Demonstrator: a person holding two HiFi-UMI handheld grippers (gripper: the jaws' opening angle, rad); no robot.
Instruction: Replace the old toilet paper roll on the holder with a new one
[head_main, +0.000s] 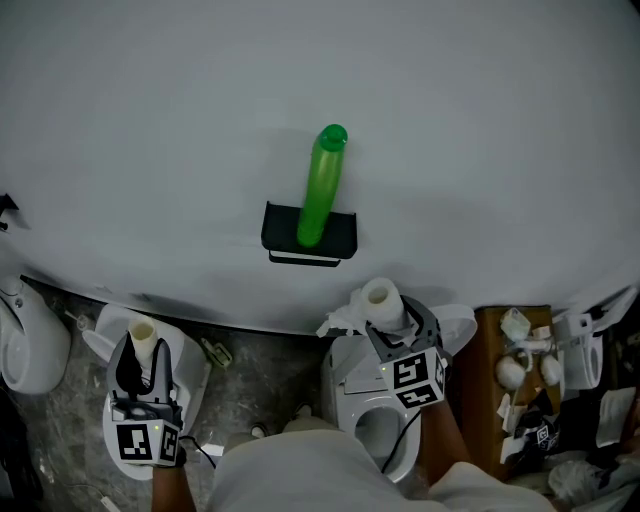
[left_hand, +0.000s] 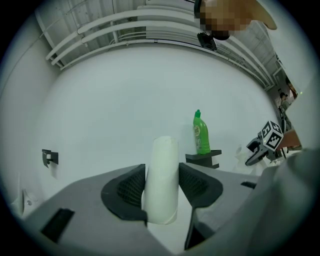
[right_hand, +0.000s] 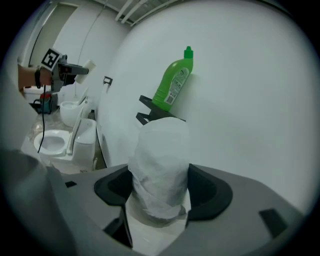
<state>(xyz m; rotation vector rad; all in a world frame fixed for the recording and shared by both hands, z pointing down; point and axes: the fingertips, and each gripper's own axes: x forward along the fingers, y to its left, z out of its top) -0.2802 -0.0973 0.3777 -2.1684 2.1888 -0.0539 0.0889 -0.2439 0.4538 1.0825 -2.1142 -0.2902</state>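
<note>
A black holder (head_main: 308, 240) is fixed to the white wall, and a green bottle (head_main: 322, 185) stands on it. My left gripper (head_main: 143, 352) is low at the left, shut on a bare cardboard tube (head_main: 142, 332). That tube (left_hand: 161, 180) stands upright between the pads, with the bottle (left_hand: 202, 134) and holder (left_hand: 204, 159) ahead to its right. My right gripper (head_main: 390, 322), just below and right of the holder, is shut on a full white toilet paper roll (head_main: 380, 298). The roll (right_hand: 160, 170) fills the jaws, with the bottle (right_hand: 172, 82) and holder (right_hand: 154, 114) close behind it.
White toilets stand on the floor below the wall: one under my right arm (head_main: 375, 425), one at the far left (head_main: 28, 348), one beneath my left gripper (head_main: 100, 335). A cluttered wooden stand (head_main: 520, 375) is at the right. A small black bracket (left_hand: 50, 157) hangs on the wall further left.
</note>
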